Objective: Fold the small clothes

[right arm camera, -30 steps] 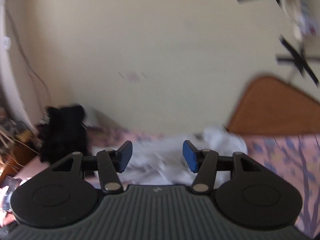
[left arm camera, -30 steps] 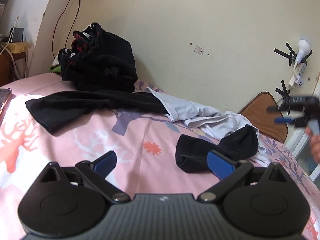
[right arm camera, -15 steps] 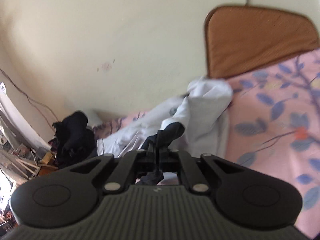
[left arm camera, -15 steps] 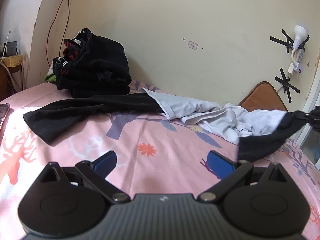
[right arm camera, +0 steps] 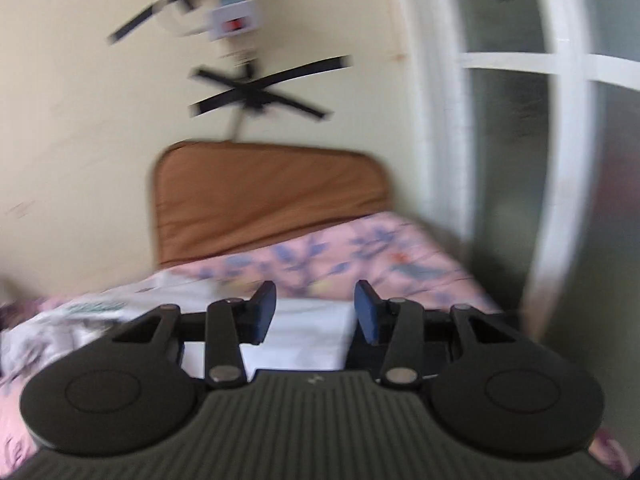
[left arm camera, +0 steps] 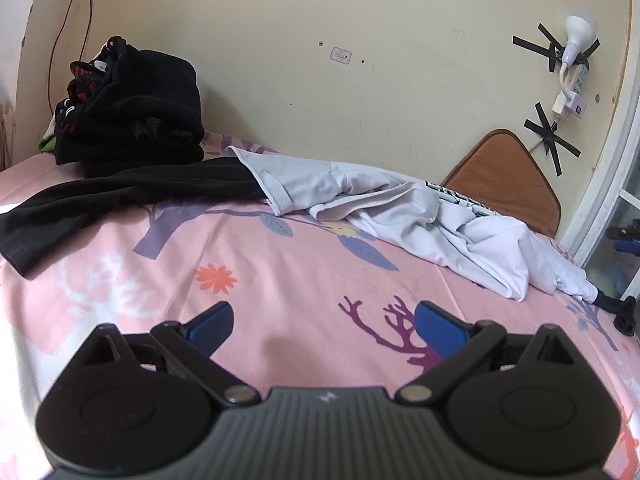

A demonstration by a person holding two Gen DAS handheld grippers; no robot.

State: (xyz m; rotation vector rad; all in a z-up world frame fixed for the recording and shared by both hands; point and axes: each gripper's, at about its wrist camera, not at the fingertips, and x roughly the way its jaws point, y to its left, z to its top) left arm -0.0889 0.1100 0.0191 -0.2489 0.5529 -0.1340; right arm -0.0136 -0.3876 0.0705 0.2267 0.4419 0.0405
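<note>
My left gripper [left arm camera: 324, 326] hovers open and low over the pink sheet [left arm camera: 304, 272], nothing between its blue pads. A small black garment [left arm camera: 622, 314] lies crumpled at the bed's far right edge. A white shirt [left arm camera: 404, 208] sprawls across the back of the bed, and a long black garment [left arm camera: 120, 192] lies spread at the left. The right wrist view is blurred. My right gripper [right arm camera: 316, 314] is opening, its jaws empty, above white cloth [right arm camera: 296, 332] near the head of the bed.
A stack of folded black clothes [left arm camera: 128, 112] sits by the wall at the back left. A brown cushion [left arm camera: 504, 176] [right arm camera: 264, 200] leans on the wall at the bed's head. A white window frame [right arm camera: 440, 160] borders the right side. A taped power strip [left arm camera: 574, 80] hangs on the wall.
The small black garment lay in front of my left gripper. My right gripper shut on it, pulled it right, then let go; it now lies at the bed's right edge. The left gripper shifted slightly.
</note>
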